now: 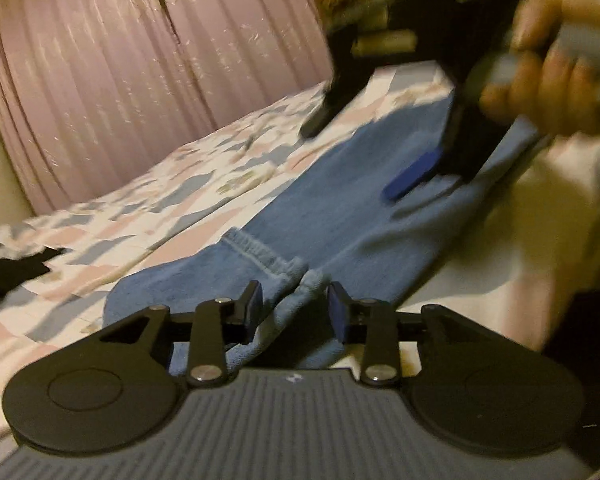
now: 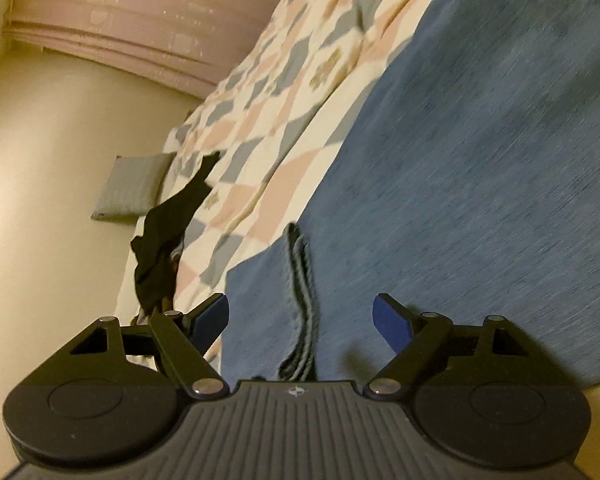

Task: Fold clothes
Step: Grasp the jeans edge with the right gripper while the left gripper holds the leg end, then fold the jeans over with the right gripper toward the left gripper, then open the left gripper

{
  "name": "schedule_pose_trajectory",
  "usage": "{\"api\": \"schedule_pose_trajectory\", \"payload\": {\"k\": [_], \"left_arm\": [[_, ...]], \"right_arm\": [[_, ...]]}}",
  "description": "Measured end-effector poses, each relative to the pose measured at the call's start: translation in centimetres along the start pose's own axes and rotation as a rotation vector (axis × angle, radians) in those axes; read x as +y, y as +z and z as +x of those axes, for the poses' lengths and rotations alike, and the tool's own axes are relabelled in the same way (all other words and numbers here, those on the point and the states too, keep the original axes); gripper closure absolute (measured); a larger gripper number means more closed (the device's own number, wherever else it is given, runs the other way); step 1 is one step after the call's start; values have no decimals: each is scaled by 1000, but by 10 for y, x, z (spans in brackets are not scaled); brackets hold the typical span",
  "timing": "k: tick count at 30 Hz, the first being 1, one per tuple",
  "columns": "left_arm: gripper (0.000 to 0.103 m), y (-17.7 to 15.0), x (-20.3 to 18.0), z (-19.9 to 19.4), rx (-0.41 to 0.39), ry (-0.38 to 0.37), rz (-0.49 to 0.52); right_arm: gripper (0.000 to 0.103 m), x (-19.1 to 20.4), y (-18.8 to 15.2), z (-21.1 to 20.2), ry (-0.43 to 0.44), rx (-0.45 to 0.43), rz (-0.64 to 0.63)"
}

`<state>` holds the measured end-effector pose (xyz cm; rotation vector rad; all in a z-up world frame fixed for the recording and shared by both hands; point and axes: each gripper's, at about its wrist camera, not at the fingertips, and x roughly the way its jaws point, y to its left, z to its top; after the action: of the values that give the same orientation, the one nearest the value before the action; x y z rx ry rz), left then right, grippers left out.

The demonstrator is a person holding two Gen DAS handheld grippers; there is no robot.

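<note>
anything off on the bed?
A black garment hangs crumpled over the bed's edge, apart from the jeans. The jeans' hem is bunched between the left hand-held gripper fingers. Nothing looks damaged.

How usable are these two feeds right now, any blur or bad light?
Left wrist view: the right gripper and hand smear with motion; jeans hem is sharper. Right wrist view: jeans streaked. Both dim, warm-tinted, fisheye-bent.

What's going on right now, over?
Left gripper gripping jeans hem. Right gripper open above jeans. Black garment lies clear on the bedspread.
</note>
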<state>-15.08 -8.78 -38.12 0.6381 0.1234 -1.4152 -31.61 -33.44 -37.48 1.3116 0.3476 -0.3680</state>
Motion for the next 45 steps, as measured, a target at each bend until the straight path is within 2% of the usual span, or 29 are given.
{"api": "schedule_pose_trajectory", "payload": {"k": [2,4,5,9,12,14,16,18,21,24,26,28,30,31,34,37,39,41,43,44,45], "left_arm": [[80,10,14,-15,-24,-34,-51],[80,20,26,-20,-35,-40,-72],[81,24,29,-16,-21,-48,-57],[78,19,4,2,67,-119,177],[78,10,-1,9,97,-131,222],[78,9,-1,14,110,-108,229],[80,11,2,15,114,-120,231],[96,10,1,18,120,-148,240],[99,9,0,10,84,-113,297],[100,24,22,-23,8,-149,220],[100,25,28,-36,3,-162,206],[100,14,20,-21,72,-176,221],[100,-1,7,0,152,-183,249],[100,-7,1,5,157,-187,251],[100,-6,0,7,142,-175,191],[100,-1,19,0,104,-199,53],[100,-1,27,-1,96,-208,0],[100,-1,30,-1,93,-211,-21],[100,1,31,-3,88,-212,-26],[100,1,32,-5,85,-219,-31],[100,2,31,-5,83,-223,-31]], "right_arm": [[25,1,-2,4,1,8,5],[27,2,-4,9,-5,14,8],[28,2,-5,11,-9,15,9],[28,3,-9,12,-12,12,10],[28,4,-12,10,-10,9,7],[28,6,-15,10,-18,9,-14],[28,8,-17,12,-29,6,-30],[28,8,-19,12,-33,2,-36],[28,8,-20,8,-27,1,-30],[28,11,-21,4,-2,11,-34],[28,15,-21,5,18,22,-41],[29,18,-21,17,24,47,-41],[35,20,-22,31,13,75,-39],[35,21,-23,37,9,86,-41],[38,20,-22,55,-43,128,-42],[46,20,-21,74,-98,179,-66],[61,20,-21,88,-178,216,-81],[66,20,-21,96,-230,231,-100],[62,22,-20,95,-209,206,-97],[53,21,-20,93,-191,193,-90],[48,21,-19,93,-185,188,-85]]}}
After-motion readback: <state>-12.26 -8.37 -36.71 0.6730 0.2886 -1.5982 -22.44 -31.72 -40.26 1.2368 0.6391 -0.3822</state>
